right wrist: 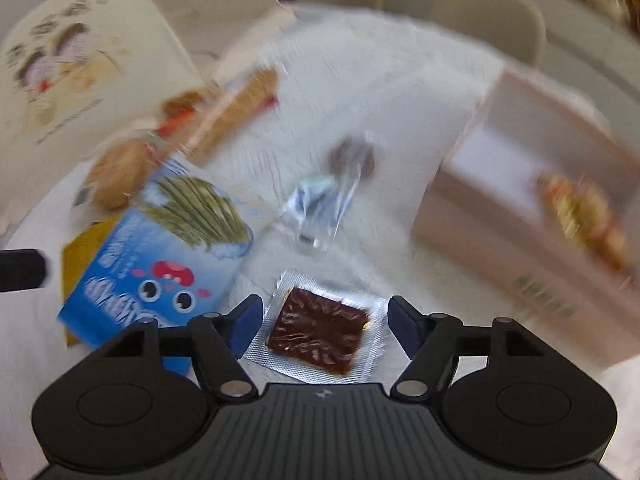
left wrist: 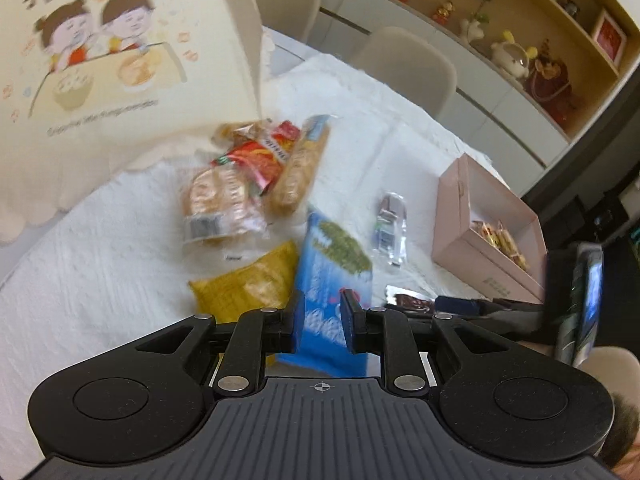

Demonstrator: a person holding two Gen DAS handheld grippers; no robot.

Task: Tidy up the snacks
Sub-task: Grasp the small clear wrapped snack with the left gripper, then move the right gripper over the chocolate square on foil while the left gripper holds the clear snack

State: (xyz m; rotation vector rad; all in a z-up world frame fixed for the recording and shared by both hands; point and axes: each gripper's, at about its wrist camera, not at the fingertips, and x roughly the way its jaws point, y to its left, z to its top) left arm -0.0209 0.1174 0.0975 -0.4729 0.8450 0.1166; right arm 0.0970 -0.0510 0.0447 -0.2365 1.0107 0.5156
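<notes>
Ribbed grey plastic and black pivot arms, nearest the lens in both views. Kept the right gripper (right wrist: 320, 312) wide apart, blue-padded fingers (right wrist: 246, 326) flanking a square sachet (right wrist: 320, 332) without visibly touching it: crimped silver foil border, glossy wrinkled dark-brown centre. Lay flat on the nubbly white cloth (left wrist: 100, 260), left of and nearer than the pink box (left wrist: 472, 216).

Held the left gripper (left wrist: 323, 316) only narrowly parted, gripping nothing. Hung over the near end of a flat blue packet (left wrist: 332, 256), printed with green sticks and a red cartoon crab, well left of the pink box. Overlapped a crinkled yellow pouch (left wrist: 248, 280) further left still.

Rested between blue packet and pink box: a clear cellophane wrapper (left wrist: 390, 224), shiny, with something small and dark at its far end; too blurred to tell more.

Stood open-topped, that rectangular pink box of matte card, with a few orange-and-yellow wrapped snacks (left wrist: 500, 240) in its near corner.

Sprawled far left of the pink box: a loose heap of biscuit packs (left wrist: 240, 184), transparent film over round and oblong golden biscuits, one red wrapper among them. Rose behind the heap: a cream bag (left wrist: 112, 60), smooth, scallop-edged, printed with two cartoon children.
</notes>
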